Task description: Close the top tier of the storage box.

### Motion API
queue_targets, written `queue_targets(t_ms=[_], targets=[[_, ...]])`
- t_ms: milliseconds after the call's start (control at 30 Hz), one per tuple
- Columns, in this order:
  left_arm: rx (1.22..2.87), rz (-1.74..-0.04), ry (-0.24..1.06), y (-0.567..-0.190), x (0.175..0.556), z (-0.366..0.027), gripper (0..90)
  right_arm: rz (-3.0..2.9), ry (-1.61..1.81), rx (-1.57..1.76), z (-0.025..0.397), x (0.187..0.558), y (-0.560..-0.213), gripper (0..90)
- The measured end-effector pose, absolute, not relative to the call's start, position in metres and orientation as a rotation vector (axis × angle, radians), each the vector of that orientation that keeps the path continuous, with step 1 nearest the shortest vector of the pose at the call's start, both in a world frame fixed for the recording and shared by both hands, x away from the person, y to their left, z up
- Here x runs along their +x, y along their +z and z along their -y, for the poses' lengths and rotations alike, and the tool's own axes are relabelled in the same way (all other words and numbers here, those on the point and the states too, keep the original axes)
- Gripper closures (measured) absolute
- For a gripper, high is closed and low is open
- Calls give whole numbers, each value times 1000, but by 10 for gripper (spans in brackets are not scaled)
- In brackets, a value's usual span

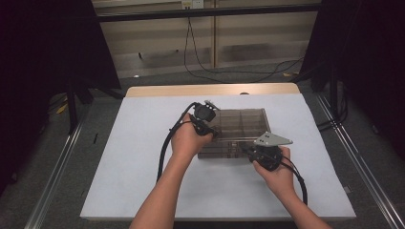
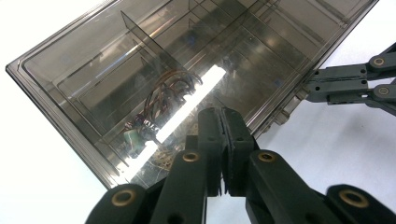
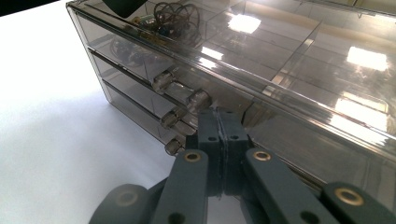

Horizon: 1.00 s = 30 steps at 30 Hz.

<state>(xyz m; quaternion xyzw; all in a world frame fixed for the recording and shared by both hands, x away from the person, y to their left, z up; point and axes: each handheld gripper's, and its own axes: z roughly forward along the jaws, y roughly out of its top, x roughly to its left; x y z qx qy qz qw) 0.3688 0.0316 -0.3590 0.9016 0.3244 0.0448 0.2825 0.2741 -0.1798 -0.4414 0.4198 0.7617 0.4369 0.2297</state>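
- Hand-held gripper on the right (image 1: 249, 151), jaws clenched on nothing, is held at the near front of the smoky drawer box (image 1: 239, 125), beside its knobs (image 3: 180, 91).
- Left hand-held gripper (image 2: 223, 140), likewise clenched, is pressed over the box's near-left top.
- A closed jaw could slip off a knob; the box could be shoved along the white surface (image 1: 143, 162).
- Both wrists are angled inward.

Overhead light, even on white table cover (image 1: 143, 181); surroundings beyond it dark. Strong tube-shaped glare streak on smoky plastic organizer box (image 2: 261, 51); bright rectangular reflections on its top in right gripper view. Near jaws soft, slightly blurred. High view dim, grainy.
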Motion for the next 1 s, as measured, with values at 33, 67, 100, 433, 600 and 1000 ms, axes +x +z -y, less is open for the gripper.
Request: queue_targets(t_ms=[33,67,100,433,600,1000], targets=[[2417,-863,118,-359,369,-32,878,-2096,1204,1155,180,274,-441,899],[2417,-873,119,-359,369,-32,875,-2097,1204,1153,180,274,-441,899],[2416,-871,115,-359,369,-33,871,-2097,1202,1152,180,274,-441,899],[2405,-881,120,-359,368,-38,789,-2115,1195,1155,182,272,-441,844],[2403,-874,121,-356,367,-42,745,-2128,1204,1167,186,269,-440,798],[2388,-889,136,-353,365,-55,699,-2144,1207,1184,198,263,-439,748]])
